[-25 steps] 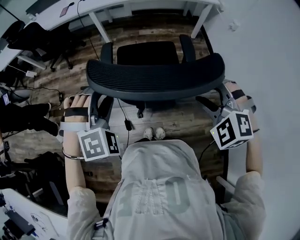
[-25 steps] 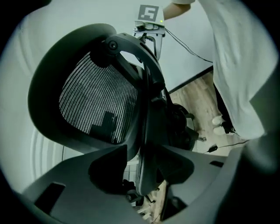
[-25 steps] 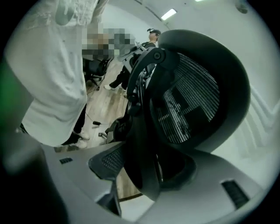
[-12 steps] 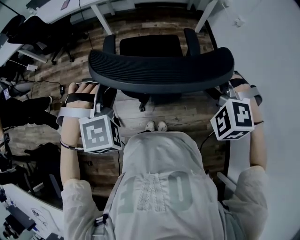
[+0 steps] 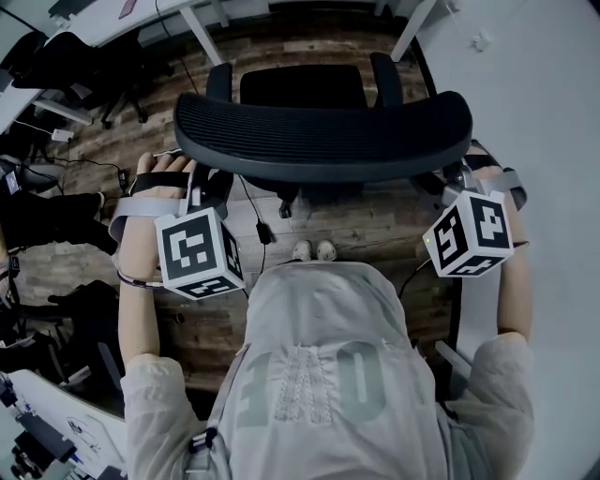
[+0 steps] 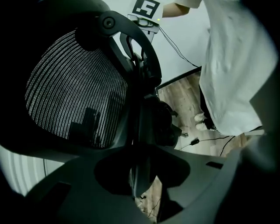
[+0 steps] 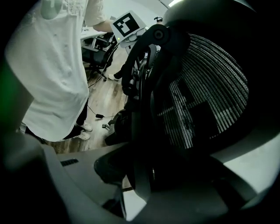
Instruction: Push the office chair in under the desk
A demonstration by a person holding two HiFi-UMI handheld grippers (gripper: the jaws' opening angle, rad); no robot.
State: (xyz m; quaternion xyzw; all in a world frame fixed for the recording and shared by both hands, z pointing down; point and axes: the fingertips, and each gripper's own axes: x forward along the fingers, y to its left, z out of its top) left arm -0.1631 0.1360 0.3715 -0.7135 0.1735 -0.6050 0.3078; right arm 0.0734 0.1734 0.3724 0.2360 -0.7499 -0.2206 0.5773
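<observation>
While the person in the pale grey shirt (image 5: 319,375) is standing right behind it, the black mesh-back office chair (image 5: 323,136) is sitting on the brown wood-plank floor (image 5: 366,225). Its seat is facing the white desk with white legs (image 5: 94,28). The seat front is lying near the desk's edge, between the two slanted legs, with the backrest and armrests out over open floor.

The left gripper (image 5: 208,186) is reaching in at the backrest's left end, just under the curved top rim, with its marker cube sticking back toward the person. In the left gripper view the mesh (image 6: 74,87) is filling the upper left. The left gripper's (image 6: 140,175) jaws are sitting closed down onto a dark strut of the chair's rear frame that is running straight into them.

The right gripper (image 5: 452,180) is doing the same at the backrest's right end. In its own view the right gripper (image 7: 139,175) is showing jaws clamped close onto the frame bar, with the mesh (image 7: 210,87) at the right.

A thin black cable (image 5: 258,220) is trailing over the floor below the backrest. The person's white shoes (image 5: 311,250) are showing just behind the chair base. Other dark chairs (image 5: 75,66) are standing off to the left, by the desk.
</observation>
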